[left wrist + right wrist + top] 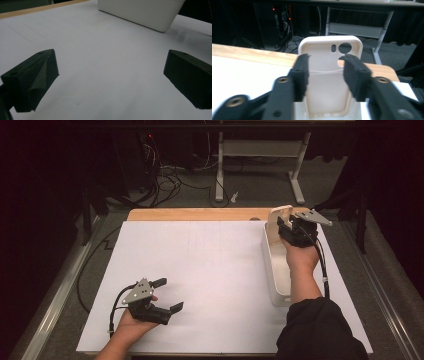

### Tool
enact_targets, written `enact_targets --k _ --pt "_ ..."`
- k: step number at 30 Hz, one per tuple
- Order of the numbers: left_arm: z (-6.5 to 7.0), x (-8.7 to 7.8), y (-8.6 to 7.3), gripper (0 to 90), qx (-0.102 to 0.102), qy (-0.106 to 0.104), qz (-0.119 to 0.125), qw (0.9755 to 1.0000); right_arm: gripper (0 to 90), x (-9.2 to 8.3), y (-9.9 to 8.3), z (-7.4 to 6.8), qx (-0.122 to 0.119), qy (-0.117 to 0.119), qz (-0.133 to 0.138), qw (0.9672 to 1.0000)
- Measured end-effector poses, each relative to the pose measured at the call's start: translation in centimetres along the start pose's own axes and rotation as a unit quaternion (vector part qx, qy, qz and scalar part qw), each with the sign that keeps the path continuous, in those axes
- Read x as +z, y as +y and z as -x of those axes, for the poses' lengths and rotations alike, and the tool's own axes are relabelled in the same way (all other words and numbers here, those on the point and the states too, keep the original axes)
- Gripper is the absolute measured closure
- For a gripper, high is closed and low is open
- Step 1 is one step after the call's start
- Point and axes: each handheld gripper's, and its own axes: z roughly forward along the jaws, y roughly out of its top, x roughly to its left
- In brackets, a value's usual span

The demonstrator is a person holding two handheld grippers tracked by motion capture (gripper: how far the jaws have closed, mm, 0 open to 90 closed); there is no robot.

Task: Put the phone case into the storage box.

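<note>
A cream phone case [276,222] stands upright over the far end of a white bin [272,270] at the table's right side. My right gripper [286,227] is shut on it. In the right gripper view the case [325,87] faces me with its hollow inside and its camera cutouts at the top. The two black jaws of the right gripper [325,65] press on its left and right edges. My left gripper [169,294] rests low at the front left of the table, open. Nothing lies between the jaws of the left gripper [111,65], just white surface.
A white sheet [210,270] covers the table, with a wooden strip [200,214] bare along the far edge. The bin [140,12] lies lengthwise along the right side. Beyond the table are floor cables [165,180] and a white desk frame [260,150].
</note>
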Motion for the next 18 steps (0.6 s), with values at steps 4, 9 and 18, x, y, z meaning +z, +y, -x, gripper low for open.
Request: enact_targets --k 4,9,18 --pt "0.0 0.1 0.0 0.8 0.0 -0.001 0.0 1.0 82.6 -0.2 0.1 -0.2 -0.005 0.011 -0.008 0.9999" --pt "0.0 0.0 0.0 0.9 0.0 0.0 0.001 1.0 90.0 0.5 -0.2 -0.9 -0.007 0.032 -0.024 0.9992" --pt "-0.1 -0.2 0.0 0.9 -0.001 0.001 0.001 1.0 90.0 2.9 -0.9 -2.8 -0.027 0.053 -0.049 0.997"
